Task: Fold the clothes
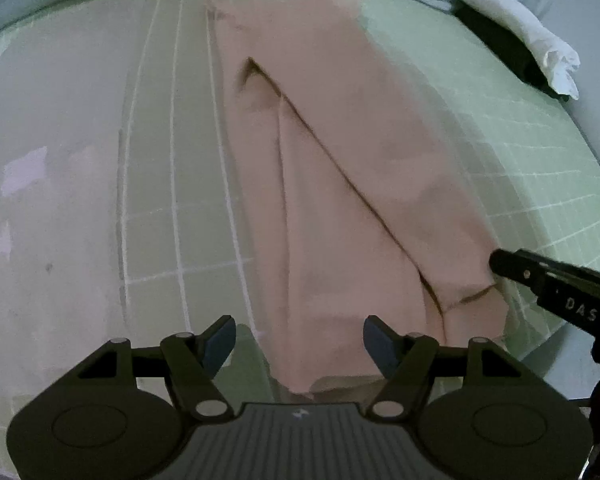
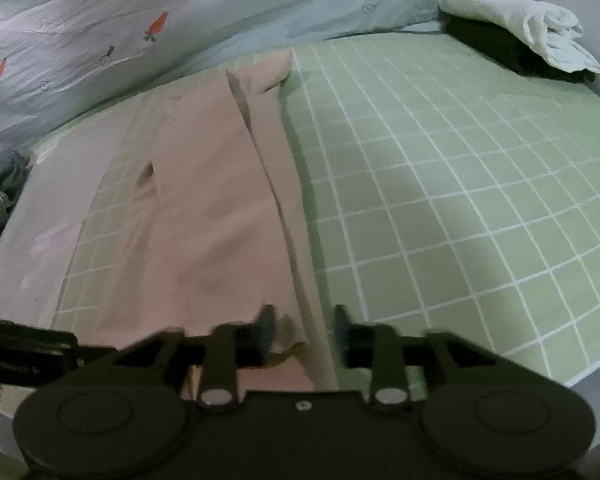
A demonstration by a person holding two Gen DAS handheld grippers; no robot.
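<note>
Your left hand-held gripper (image 1: 299, 340) sits low with its jaws spread wide over the near edge of the one pink garment (image 1: 340, 184), gripping nothing, while your right hand-held gripper (image 2: 304, 330) hovers with jaws parted astride that garment's near right corner. The garment lies lengthwise on the green checked bed (image 2: 440, 200). Only the right view shows the carrot-print quilt (image 2: 100, 32); both show one white folded cloth (image 1: 520, 32) at the far corner.

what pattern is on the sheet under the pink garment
Light green sheet with a white grid of squares, clearest in the right wrist view.
</note>
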